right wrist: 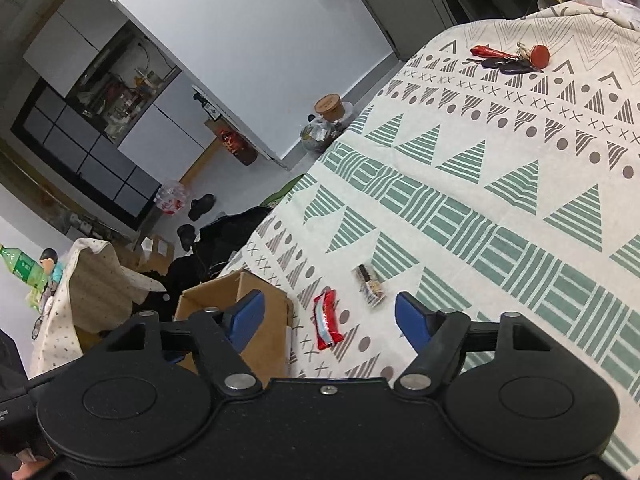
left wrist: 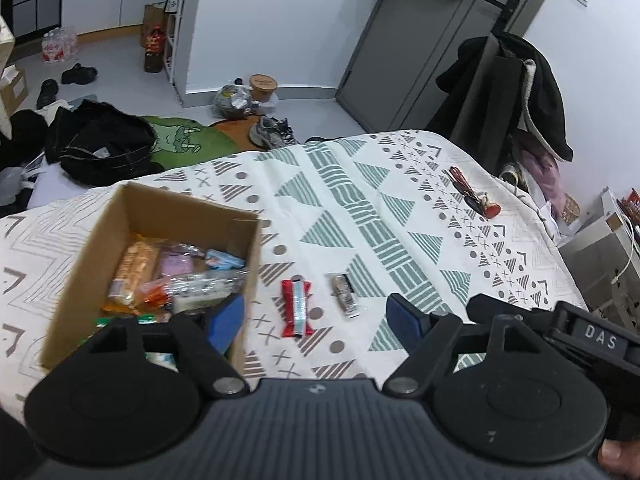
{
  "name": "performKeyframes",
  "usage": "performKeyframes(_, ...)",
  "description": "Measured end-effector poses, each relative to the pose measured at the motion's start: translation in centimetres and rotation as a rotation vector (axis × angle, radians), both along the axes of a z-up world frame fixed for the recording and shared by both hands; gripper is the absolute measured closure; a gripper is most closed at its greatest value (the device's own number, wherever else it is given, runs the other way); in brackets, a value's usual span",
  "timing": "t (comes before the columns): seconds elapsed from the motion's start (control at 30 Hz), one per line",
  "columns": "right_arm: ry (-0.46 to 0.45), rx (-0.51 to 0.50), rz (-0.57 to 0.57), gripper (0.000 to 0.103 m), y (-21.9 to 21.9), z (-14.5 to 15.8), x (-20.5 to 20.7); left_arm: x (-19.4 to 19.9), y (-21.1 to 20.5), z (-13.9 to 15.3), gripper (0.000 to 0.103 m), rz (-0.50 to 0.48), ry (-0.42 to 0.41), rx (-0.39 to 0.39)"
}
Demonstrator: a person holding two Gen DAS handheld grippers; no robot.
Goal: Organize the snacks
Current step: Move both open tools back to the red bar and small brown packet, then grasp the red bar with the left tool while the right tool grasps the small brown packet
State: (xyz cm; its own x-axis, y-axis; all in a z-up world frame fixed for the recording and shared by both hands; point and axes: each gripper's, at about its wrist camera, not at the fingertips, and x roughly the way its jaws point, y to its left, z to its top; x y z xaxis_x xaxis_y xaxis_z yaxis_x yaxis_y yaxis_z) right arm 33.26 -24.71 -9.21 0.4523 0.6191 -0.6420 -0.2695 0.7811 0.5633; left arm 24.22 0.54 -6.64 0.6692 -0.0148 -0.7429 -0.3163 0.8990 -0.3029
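A cardboard box [left wrist: 100, 232] holding several wrapped snacks sits on the patterned bedspread [left wrist: 360, 200] at the left; it also shows in the right wrist view [right wrist: 264, 336]. A red snack bar [left wrist: 295, 308] lies just right of the box, and a small clear-wrapped dark snack [left wrist: 344, 294] lies a little further right. Both show in the right wrist view, the red bar [right wrist: 327, 320] and the clear-wrapped snack [right wrist: 370, 283]. My left gripper [left wrist: 316, 318] is open and empty, close above the red bar. My right gripper [right wrist: 330, 320] is open and empty, above the same two snacks.
A bunch of keys with red tags [left wrist: 474, 196] lies on the bed's far right, also in the right wrist view [right wrist: 510, 60]. Black clothes [left wrist: 104, 148], shoes [left wrist: 272, 132] and bags lie on the floor beyond the bed. A coat hangs on a chair [left wrist: 516, 92].
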Motion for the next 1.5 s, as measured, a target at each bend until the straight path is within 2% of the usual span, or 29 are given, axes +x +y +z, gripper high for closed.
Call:
performKeyframes(0.17,0.024,0.012,-0.014,0.033,-0.7,-1.3,1.1,1.5,-1.3,-1.4,0.045,-0.01,0.018,-0.006)
performKeyframes(0.33,0.06,0.049,-0.022,0.034,-1.3,-2.8,2.0,3.0,-2.2,-3.3,0.047,-0.02,0.046,0.01)
performKeyframes(0.47,0.086,0.065,-0.029,0.035,-1.3,-4.1,2.9,4.2,-2.8,-5.1,0.056,-0.027,0.077,0.004)
performKeyframes(0.9,0.146,0.085,-0.024,0.035,-0.1,-7.5,5.7,8.0,-4.0,-9.6,0.062,-0.02,0.151,0.071)
performKeyframes(1.0,0.155,0.087,-0.016,0.035,0.1,-8.2,6.2,8.8,-4.3,-10.6,0.062,-0.014,0.162,0.107)
performKeyframes(1.1,0.162,0.101,-0.008,0.035,0.5,-8.9,6.8,9.4,-4.1,-11.6,0.068,0.012,0.183,0.13)
performKeyframes(1.33,0.197,0.094,0.013,0.037,2.0,-11.2,8.1,10.7,-4.0,-13.4,0.069,0.041,0.228,0.215)
performKeyframes(1.4,0.205,0.087,0.01,0.038,2.3,-11.7,8.4,11.1,-3.7,-14.3,0.069,0.044,0.26,0.202)
performKeyframes(1.5,0.214,0.077,0.01,0.04,2.9,-12.3,9.0,11.3,-3.8,-14.5,0.069,0.057,0.245,0.203)
